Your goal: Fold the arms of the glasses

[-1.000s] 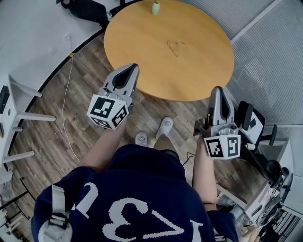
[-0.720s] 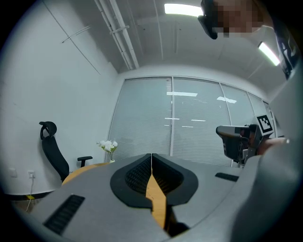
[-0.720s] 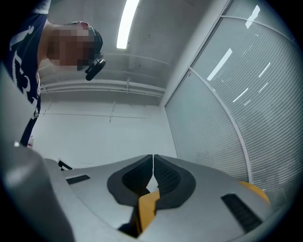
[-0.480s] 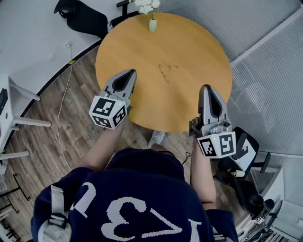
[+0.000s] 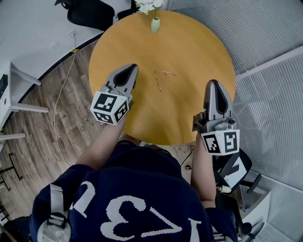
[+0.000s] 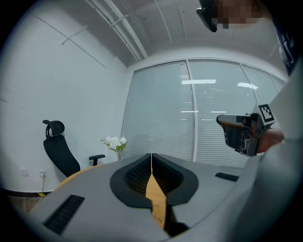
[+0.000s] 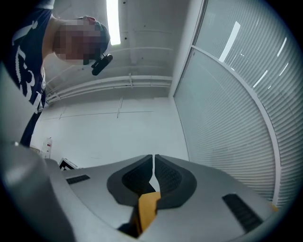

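A thin-framed pair of glasses lies on the round wooden table, arms spread, near the middle. My left gripper hovers over the table's left part, left of the glasses, jaws shut and empty. My right gripper is over the table's right edge, to the right of the glasses, also shut with nothing in it. In the left gripper view the shut jaws show a strip of tabletop and a sliver of the glasses. The right gripper view looks up at wall and blinds.
A white vase with flowers stands at the table's far edge. A black office chair sits beyond the table at far left, another chair at my right. Glass wall with blinds runs along the right. A cable lies on the wood floor.
I have stepped up to the table; both grippers moved forward from over the floor to over the tabletop. The glasses now lie between them. Jaws stayed shut.
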Motion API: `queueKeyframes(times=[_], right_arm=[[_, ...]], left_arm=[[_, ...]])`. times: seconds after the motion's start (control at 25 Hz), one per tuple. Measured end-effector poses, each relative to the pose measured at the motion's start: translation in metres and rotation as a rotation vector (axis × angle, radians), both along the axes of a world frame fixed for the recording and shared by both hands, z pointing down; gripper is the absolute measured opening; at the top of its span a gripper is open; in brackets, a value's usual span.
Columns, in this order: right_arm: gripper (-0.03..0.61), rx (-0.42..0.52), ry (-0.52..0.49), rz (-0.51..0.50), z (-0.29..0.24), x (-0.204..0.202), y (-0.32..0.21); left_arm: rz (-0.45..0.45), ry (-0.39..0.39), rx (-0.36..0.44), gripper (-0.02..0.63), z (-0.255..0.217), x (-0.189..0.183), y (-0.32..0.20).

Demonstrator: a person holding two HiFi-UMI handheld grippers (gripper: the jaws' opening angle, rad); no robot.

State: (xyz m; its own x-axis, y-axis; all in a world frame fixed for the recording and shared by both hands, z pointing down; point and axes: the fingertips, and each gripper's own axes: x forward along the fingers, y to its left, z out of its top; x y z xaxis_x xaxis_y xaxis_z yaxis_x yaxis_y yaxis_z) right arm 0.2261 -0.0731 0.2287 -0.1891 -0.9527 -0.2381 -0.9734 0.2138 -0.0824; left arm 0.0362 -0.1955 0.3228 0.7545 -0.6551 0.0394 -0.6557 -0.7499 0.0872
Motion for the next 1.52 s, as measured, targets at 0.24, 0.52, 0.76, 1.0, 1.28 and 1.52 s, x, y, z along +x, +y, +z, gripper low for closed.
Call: queueKeyframes(times=[0.24, 0.52, 0.76, 1.0, 1.28, 1.52], right_arm=[[0.026, -0.013, -0.009, 0.027, 0.011, 0.008, -0.02], [0.026, -0.055, 0.003, 0.035, 0.017, -0.001, -0.042], [0.026, -0.063, -0.003, 0.035, 0.026, -0.002, -0.06], [0.026, -0.089, -0.023, 0.001, 0.051, -0.01, -0.074], [0.026, -0.148, -0.05, -0.007, 0.085, -0.012, -0.081], [0.026, -0.186, -0.084, -0.002, 0.107, -0.002, -0.082]], left_arm=[[0.003, 0.007, 0.002, 0.017, -0.008, 0.005, -0.01], [0.07, -0.047, -0.103, 0.017, 0.021, 0.015, -0.03], [0.115, -0.064, -0.19, 0.018, 0.056, 0.024, -0.044], [0.177, -0.079, -0.329, 0.055, 0.114, 0.038, -0.051], [0.302, -0.072, -0.684, 0.107, 0.21, 0.064, -0.038], [0.332, 0.032, -0.938, 0.107, 0.253, 0.079, -0.031]])
